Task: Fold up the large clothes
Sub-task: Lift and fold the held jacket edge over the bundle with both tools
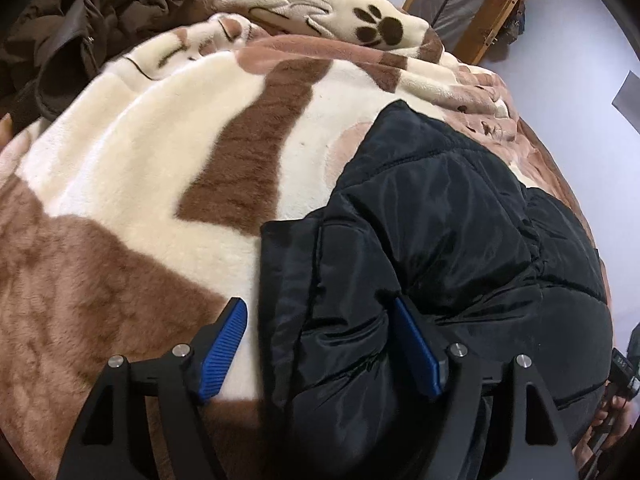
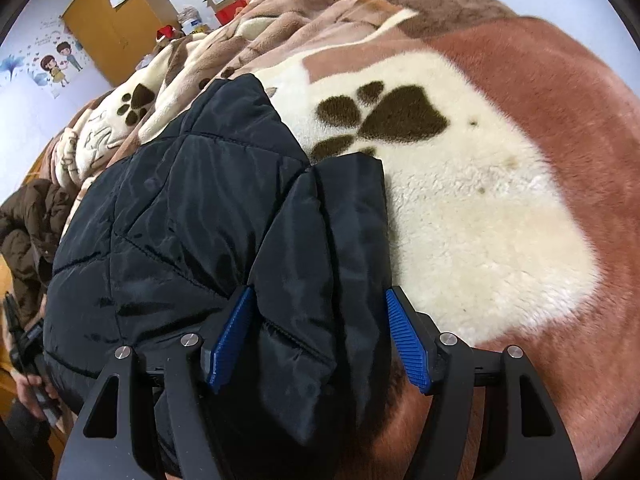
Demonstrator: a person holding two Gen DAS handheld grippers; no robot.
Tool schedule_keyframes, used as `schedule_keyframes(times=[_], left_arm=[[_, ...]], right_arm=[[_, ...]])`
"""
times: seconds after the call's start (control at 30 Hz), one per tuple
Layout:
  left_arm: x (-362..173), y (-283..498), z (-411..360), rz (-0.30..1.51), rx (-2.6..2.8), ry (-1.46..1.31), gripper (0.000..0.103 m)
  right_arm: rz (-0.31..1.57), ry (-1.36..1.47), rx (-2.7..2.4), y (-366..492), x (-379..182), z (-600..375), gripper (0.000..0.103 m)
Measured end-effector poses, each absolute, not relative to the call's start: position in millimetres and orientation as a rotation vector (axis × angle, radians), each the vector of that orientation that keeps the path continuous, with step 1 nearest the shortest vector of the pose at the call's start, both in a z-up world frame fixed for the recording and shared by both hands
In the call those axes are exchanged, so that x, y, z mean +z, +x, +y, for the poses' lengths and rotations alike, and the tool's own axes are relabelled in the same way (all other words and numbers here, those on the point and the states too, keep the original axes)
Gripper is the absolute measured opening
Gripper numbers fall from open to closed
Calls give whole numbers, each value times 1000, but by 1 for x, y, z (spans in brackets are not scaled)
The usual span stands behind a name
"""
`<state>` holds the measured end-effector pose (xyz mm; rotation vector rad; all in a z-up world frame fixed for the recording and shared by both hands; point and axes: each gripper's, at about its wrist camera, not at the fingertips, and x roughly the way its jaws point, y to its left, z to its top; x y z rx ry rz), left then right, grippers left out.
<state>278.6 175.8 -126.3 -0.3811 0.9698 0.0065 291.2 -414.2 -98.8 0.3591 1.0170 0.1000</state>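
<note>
A plush blanket (image 1: 132,168) in cream, brown and pink, printed with dark paw marks, covers the whole bed and fills most of both views. On it lies the black quilted jacket (image 1: 440,232), a puffy padded garment bunched into a thick mound, its glossy shell creased along stitched seams. In the left wrist view it sits to the right of centre; in the right wrist view the same jacket (image 2: 180,220) sits to the left of centre, so it lies between the two tools.

A brown padded coat (image 1: 80,28) is heaped at the far edge of the blanket, well apart from the black one. Behind the bed stand a wooden frame (image 1: 476,4) against the pale wall and, in the right wrist view, an orange wooden door (image 2: 116,20) with a cartoon wall sticker (image 2: 58,66) beside it.

The left gripper (image 1: 320,320) is spread wide, straddling a folded edge panel of the jacket: one blue pad is over the blanket, the other presses into the black fabric. The right gripper (image 2: 320,308) is likewise wide apart, with a thick fold of the jacket lying between its blue pads, not pinched.
</note>
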Motion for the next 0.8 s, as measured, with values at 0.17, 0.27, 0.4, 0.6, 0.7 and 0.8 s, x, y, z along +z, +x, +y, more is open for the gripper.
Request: schedule_keyframes(times=[0.17,0.27,0.4,0.6,0.7,0.8], left_arm=[[-133,275,180,968,-25,-446,78],[-138,276,181,967,-40,-462,78],[-140,287,174,980,-43,-438,78],[-144,295,172,986,-52,-448,76],[-139,293,167,978,-60,-444,64],[-132,293,161,978,-60,-411,44]], right_arm=[[1033,402,122,287,-103,-417,67],[1034,408,140,287,-106,-418,67],[1049,428,160,302,-113,-416,67],[1058,477,198,314,-122,-415,65],[1055,463,221,311,-117,-412,50],[1058,442,220,311,-111,-408,40]])
